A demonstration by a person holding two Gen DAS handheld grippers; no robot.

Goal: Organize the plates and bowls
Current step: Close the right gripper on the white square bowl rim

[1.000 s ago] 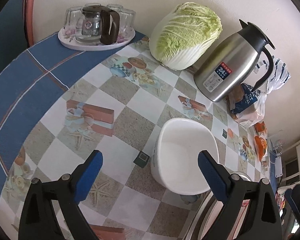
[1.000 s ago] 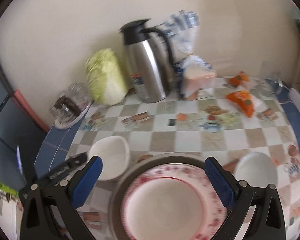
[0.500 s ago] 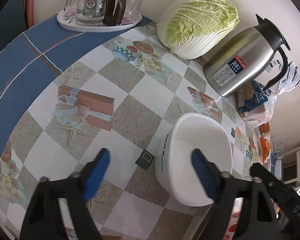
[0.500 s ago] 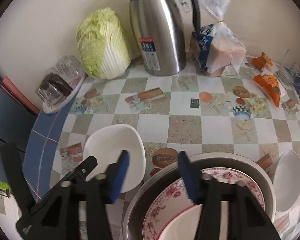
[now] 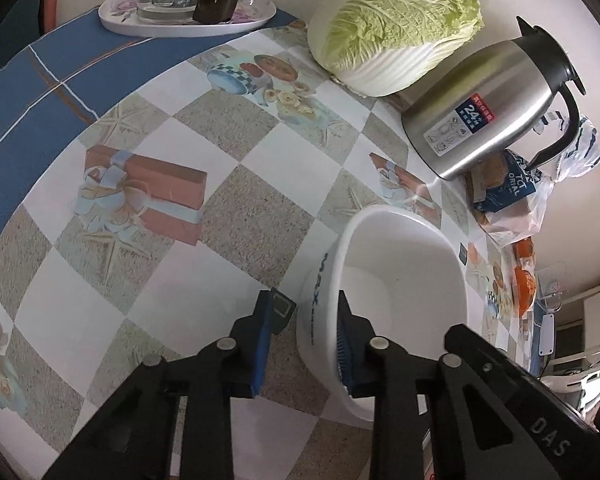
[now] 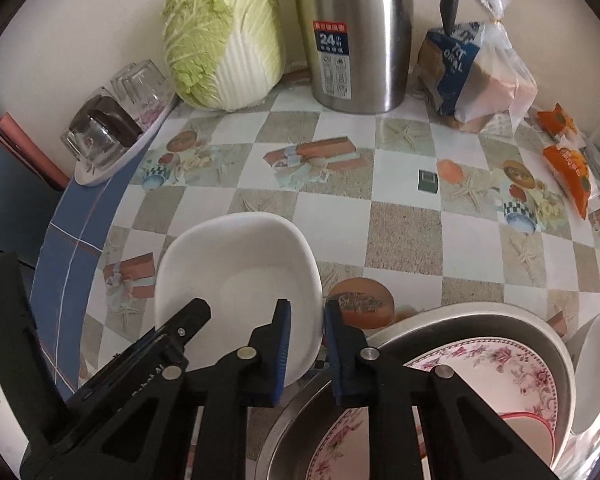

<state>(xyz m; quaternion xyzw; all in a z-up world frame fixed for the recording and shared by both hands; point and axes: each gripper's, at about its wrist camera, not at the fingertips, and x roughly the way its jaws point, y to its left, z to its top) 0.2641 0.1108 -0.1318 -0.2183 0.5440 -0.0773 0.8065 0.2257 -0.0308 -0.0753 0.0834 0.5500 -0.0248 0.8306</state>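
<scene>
Left claw (image 5: 302, 336) closed across the near wall of the white bowl (image 5: 404, 280): one blue pad outside by the printed lettering, the other inside against the wall. Bowl resting on the checked counter (image 5: 228, 216), rim toward the steel thermos (image 5: 488, 108). Right claw (image 6: 305, 350) narrowed on that same white bowl (image 6: 236, 276) at its right edge, one pad over the inside, the other outside; whether the pads actually press the rim, cannot tell. Just right of the bowl, a steel basin (image 6: 452, 320) holding a floral plate (image 6: 500, 364) and a red-rimmed plate (image 6: 528, 436) low in it. Another white dish (image 6: 596, 368) tilted against the basin's far right side. Along the wall: a napa cabbage (image 6: 224, 36) beside the thermos, a bagged loaf of bread (image 6: 476, 76), orange snack packets (image 6: 568, 160). Off to the left, a tray (image 5: 188, 28) with upturned glasses and a dark-handled glass pot.
</scene>
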